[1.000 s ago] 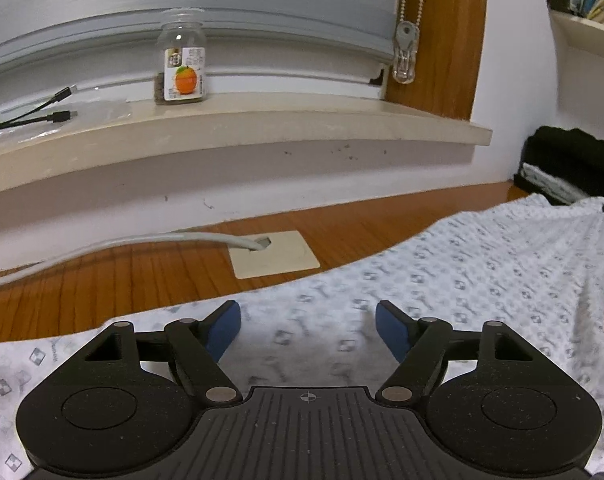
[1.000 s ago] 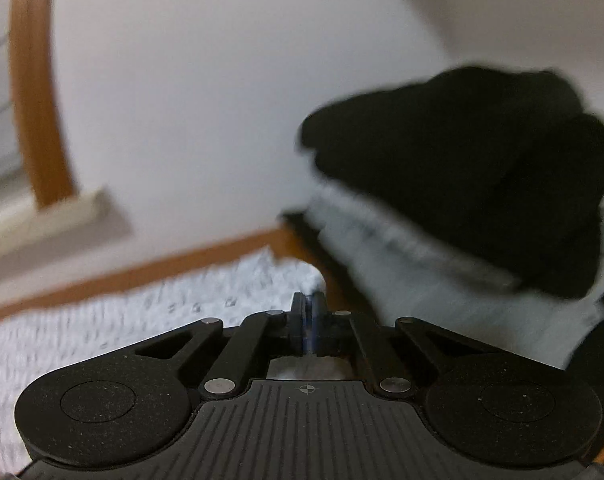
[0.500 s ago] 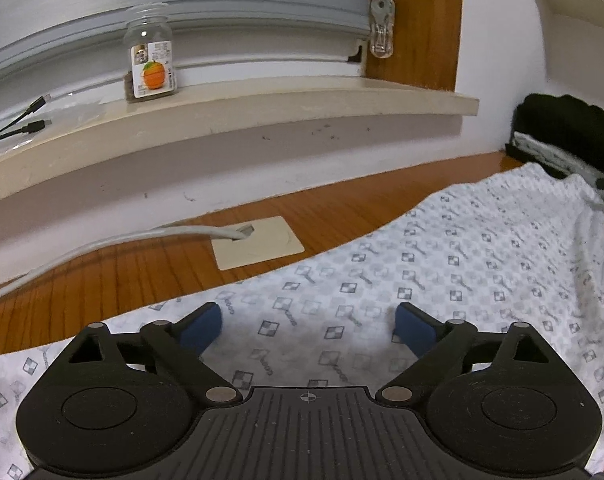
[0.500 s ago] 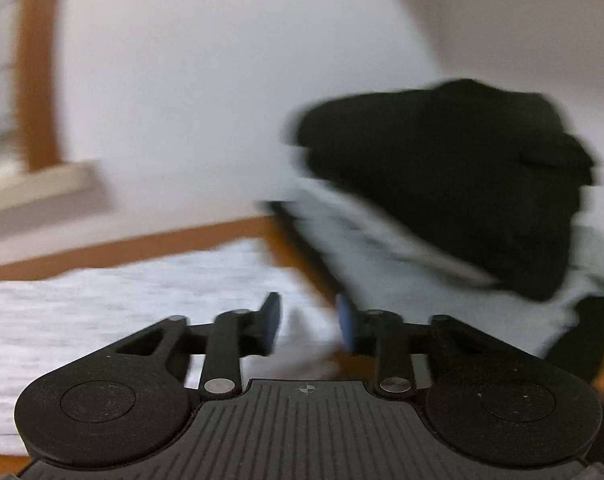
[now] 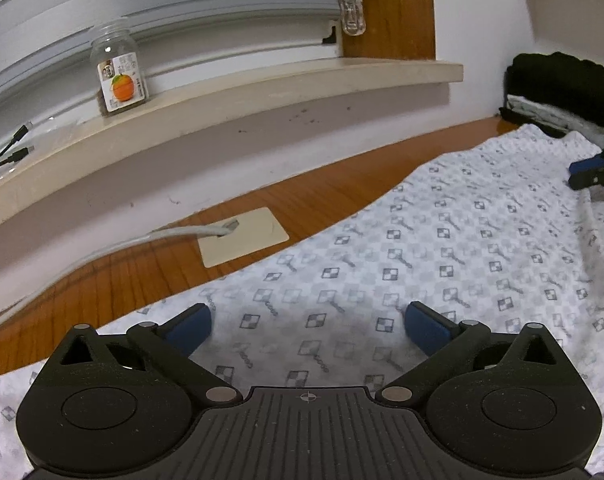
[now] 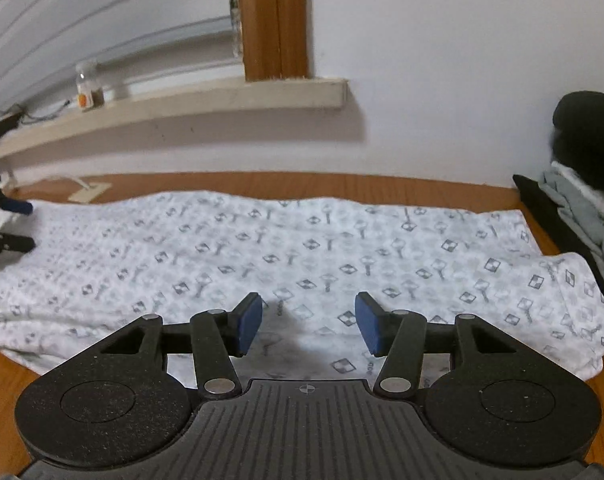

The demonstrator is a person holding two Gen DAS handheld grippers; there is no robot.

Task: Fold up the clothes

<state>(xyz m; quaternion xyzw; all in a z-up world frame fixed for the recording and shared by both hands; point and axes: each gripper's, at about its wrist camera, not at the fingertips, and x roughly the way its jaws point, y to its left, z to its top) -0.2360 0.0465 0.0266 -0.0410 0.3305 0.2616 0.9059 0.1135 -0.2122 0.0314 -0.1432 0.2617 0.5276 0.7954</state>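
A soft white garment (image 6: 302,248) with a grey checkered print is lying flat on the smooth wooden floor (image 5: 294,204). The left gripper (image 5: 308,326) and right gripper (image 6: 308,326) are hovering over it, jaws opening, holding nothing. A clear plastic jar (image 5: 119,72) is holding some dark contents.

Both the left gripper (image 5: 308,322) and right gripper (image 6: 308,326) are opening, nothing between fingers.
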